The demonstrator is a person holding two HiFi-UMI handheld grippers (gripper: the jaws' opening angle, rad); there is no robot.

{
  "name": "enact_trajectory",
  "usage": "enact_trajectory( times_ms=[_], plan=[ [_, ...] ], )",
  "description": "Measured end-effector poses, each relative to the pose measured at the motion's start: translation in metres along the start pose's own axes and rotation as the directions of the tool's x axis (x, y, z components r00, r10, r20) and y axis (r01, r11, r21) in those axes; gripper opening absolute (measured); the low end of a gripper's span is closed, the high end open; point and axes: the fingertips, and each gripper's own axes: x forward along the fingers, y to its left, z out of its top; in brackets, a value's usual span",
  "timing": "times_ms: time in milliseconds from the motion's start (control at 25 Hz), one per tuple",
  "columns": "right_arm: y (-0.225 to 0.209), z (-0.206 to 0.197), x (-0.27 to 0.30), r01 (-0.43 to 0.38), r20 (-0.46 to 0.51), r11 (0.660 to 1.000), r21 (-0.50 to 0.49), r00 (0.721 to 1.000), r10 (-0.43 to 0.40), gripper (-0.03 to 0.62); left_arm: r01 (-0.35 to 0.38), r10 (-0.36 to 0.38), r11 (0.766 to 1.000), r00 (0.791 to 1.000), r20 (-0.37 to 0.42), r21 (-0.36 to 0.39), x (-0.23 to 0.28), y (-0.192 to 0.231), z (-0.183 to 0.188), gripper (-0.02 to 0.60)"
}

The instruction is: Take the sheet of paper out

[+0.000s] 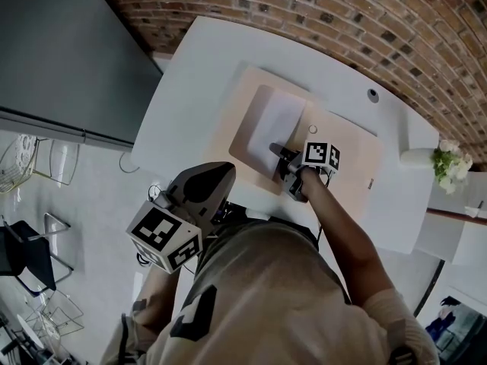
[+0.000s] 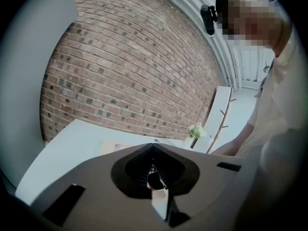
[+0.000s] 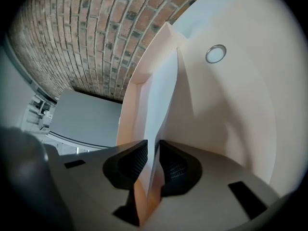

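A beige folder [image 1: 346,158] lies open on the white table [image 1: 198,59], with a white sheet of paper [image 1: 275,120] on its left half. My right gripper [image 1: 278,155] reaches to the sheet's near edge. In the right gripper view its jaws [image 3: 154,150] are shut on the sheet [image 3: 161,95], with a peach layer of the folder caught beside it. The folder's inside [image 3: 236,100] shows a round snap [image 3: 215,53]. My left gripper [image 1: 227,172] hangs back by the table's near edge, off the folder. Its jaws [image 2: 153,148] are together with nothing between them.
A small vase of white flowers [image 1: 450,163] stands at the table's right end, and a round cable hole [image 1: 373,94] sits near the back edge. A brick wall runs behind. A grey cabinet [image 1: 61,52] and wire chairs [image 1: 30,257] stand to the left.
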Motion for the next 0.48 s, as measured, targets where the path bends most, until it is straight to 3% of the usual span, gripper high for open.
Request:
enact_trajectory(
  times_ms=[240, 480],
  plan=[
    [-0.0006, 0.0004, 0.0024, 0.011, -0.006, 1.000, -0.005, 1.000, -0.011, 0.085, -0.002, 0.002, 1.000, 1.000, -0.001, 0.000, 0.0007, 0.0006, -0.0005, 0.014],
    [-0.0064, 0.0006, 0.0041, 0.062, -0.012, 0.998, -0.019, 0.998, -0.063, 0.028, -0.006, 0.006, 1.000, 1.000, -0.004, 0.002, 0.0009, 0.0003, -0.0016, 0.014]
  ],
)
